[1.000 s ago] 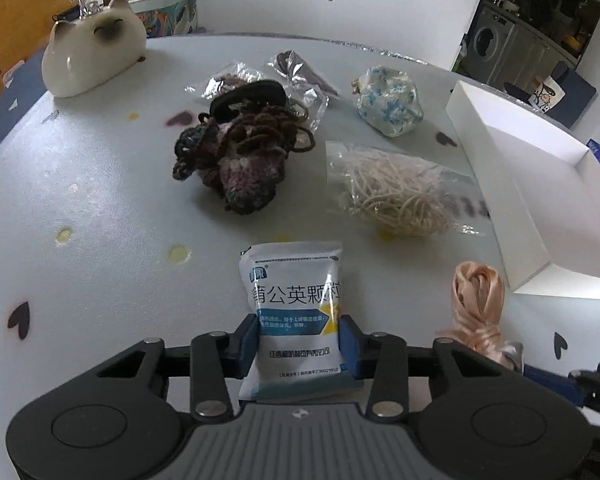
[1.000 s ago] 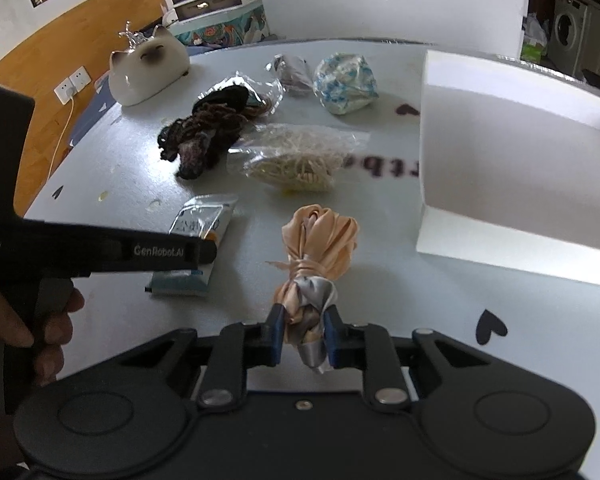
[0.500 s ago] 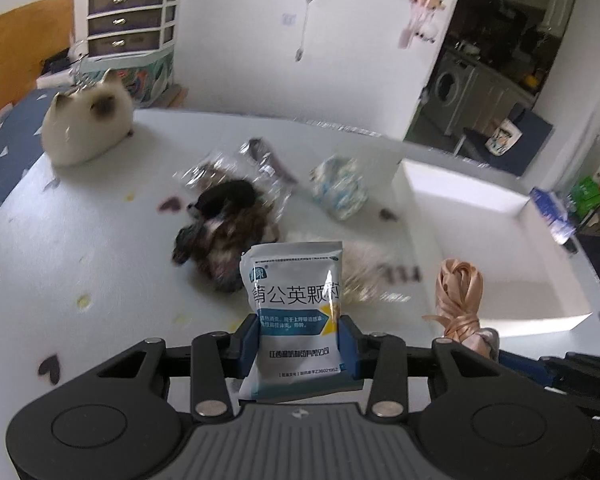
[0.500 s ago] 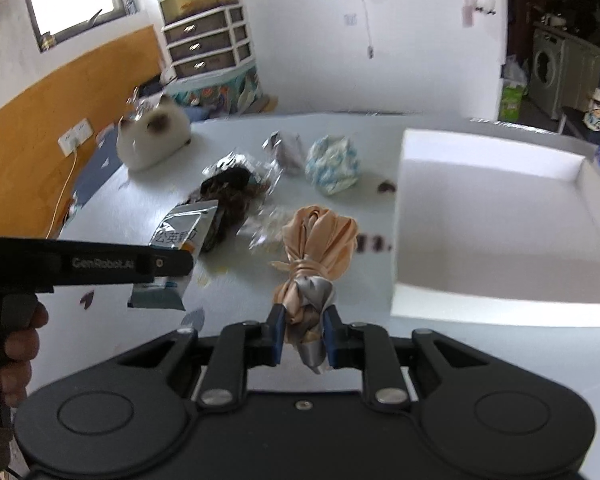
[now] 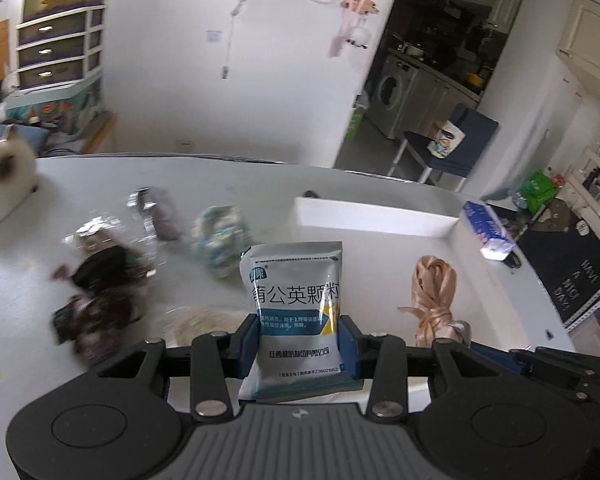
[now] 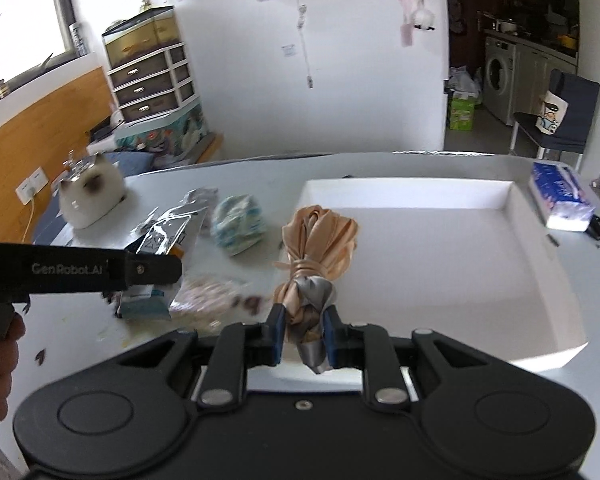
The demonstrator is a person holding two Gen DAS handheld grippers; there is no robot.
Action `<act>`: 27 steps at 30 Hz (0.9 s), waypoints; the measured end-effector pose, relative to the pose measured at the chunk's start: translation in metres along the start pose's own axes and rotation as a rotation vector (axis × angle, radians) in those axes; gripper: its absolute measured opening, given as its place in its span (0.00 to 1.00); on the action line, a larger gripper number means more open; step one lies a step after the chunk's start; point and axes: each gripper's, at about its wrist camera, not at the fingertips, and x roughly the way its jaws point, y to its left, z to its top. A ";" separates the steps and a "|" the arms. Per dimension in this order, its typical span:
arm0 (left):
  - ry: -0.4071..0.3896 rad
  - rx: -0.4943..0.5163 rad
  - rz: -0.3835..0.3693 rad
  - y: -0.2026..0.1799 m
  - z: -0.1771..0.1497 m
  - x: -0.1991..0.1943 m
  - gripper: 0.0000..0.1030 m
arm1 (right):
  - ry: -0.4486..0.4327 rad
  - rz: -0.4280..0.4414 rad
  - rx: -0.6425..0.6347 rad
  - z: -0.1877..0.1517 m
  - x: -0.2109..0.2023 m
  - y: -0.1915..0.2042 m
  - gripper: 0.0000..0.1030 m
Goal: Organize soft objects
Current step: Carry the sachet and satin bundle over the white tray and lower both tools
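My left gripper (image 5: 299,346) is shut on a silver and blue medicine sachet (image 5: 294,304) and holds it upright above the table. My right gripper (image 6: 302,334) is shut on a peach satin ribbon bundle (image 6: 318,246), held in the air over the near left corner of the white tray (image 6: 548,280). The ribbon bundle (image 5: 434,296) also shows in the left wrist view, right of the sachet. The left gripper and sachet (image 6: 166,236) show at the left of the right wrist view. The tray's far wall (image 5: 372,220) stands behind the sachet.
On the table lie a blue-patterned cloth ball (image 6: 238,224), a bag of cream cord (image 6: 210,298), a dark knitted piece (image 5: 100,300), clear plastic bags (image 5: 156,216) and a cat figure (image 6: 90,194). A tissue pack (image 6: 560,196) lies right of the tray.
Both grippers have lifted their loads off the table and moved up and right toward the tray. The sachet and ribbon bundle stay gripped.
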 end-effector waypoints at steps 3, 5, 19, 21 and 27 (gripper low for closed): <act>0.010 0.006 -0.029 -0.017 0.011 0.016 0.41 | 0.011 -0.022 0.010 0.009 0.008 -0.021 0.20; 0.026 0.002 -0.050 -0.028 0.018 0.030 0.41 | 0.021 -0.028 0.019 0.013 0.013 -0.033 0.20; 0.198 -0.075 -0.082 -0.066 0.009 0.106 0.41 | 0.163 -0.016 0.022 0.015 0.051 -0.075 0.21; 0.215 -0.093 -0.080 -0.064 0.006 0.111 0.41 | 0.172 -0.016 0.021 0.015 0.054 -0.076 0.21; 0.226 -0.093 -0.050 -0.061 0.005 0.123 0.42 | 0.191 -0.023 0.028 0.014 0.062 -0.078 0.21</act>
